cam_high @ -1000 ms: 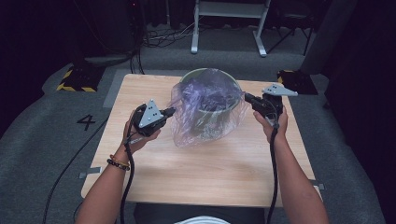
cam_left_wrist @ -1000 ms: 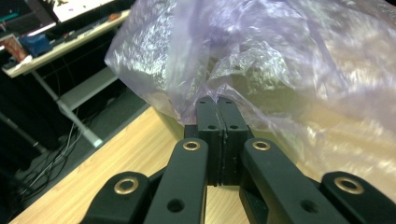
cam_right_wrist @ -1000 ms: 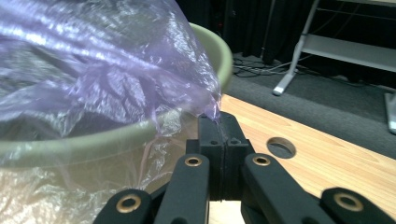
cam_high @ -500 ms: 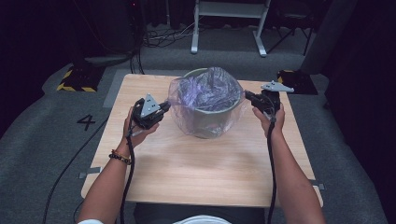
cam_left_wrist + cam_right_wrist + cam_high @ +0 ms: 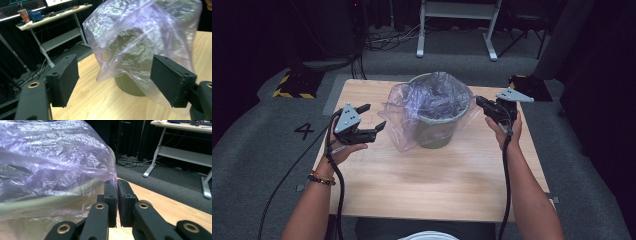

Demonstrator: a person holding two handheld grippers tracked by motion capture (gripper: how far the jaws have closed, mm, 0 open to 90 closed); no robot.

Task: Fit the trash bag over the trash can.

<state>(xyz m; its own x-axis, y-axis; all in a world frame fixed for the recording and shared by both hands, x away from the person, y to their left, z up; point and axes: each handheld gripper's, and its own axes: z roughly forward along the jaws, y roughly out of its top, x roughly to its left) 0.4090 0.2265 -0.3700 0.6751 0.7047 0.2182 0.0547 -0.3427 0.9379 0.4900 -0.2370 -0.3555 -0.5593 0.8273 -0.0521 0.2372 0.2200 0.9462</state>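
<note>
High view: left gripper (image 5: 373,117) is letting go of the bag (image 5: 412,117).
Its jaws are spreading wide at centre-left; right gripper (image 5: 480,102) is pinching the bag edge over the bin (image 5: 439,137), mid-bench (image 5: 422,185).

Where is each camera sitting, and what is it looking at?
High view: above the table, looking down at the bin and bag; both forearms show.
Left gripper view: rides the left gripper, fingers open, facing the bag.
Right gripper view: rides the right gripper, shut on the bag's edge.
All share the bag.
</note>
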